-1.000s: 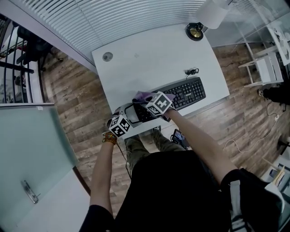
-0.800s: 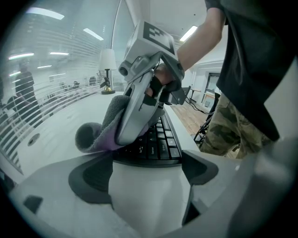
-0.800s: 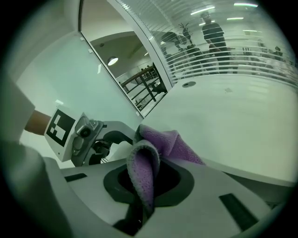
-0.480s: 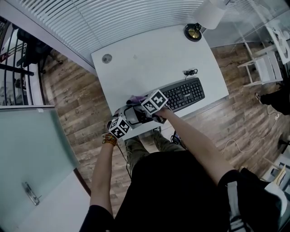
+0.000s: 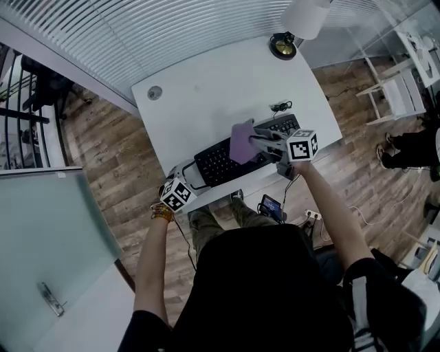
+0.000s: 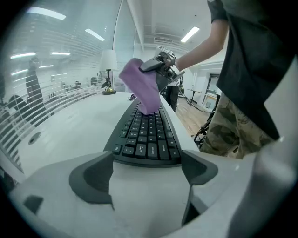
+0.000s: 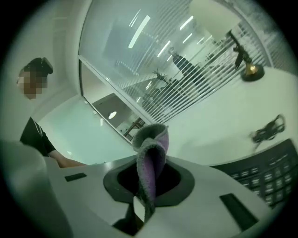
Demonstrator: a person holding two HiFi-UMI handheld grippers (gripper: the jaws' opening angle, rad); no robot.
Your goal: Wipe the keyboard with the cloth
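A black keyboard (image 5: 220,161) lies slantwise near the front edge of the white desk (image 5: 206,89). My right gripper (image 5: 258,143) is shut on a purple cloth (image 5: 242,141), which hangs over the keyboard's right half. In the right gripper view the cloth (image 7: 151,162) stands folded between the jaws, with keys (image 7: 267,174) at lower right. My left gripper (image 5: 191,175) is open at the keyboard's left end. In the left gripper view its two pads flank the near end of the keyboard (image 6: 146,135), and the cloth (image 6: 142,88) hangs farther along the keys.
A lamp base (image 5: 283,45) and white shade (image 5: 306,15) stand at the desk's far right corner. A coiled cable (image 5: 277,106) lies behind the keyboard, and a round grommet (image 5: 154,93) sits at the far left. A phone (image 5: 270,205) shows below the desk edge.
My right gripper has carried the cloth rightward along the keyboard, from its left end to its right half. The left gripper has stayed at the left end.
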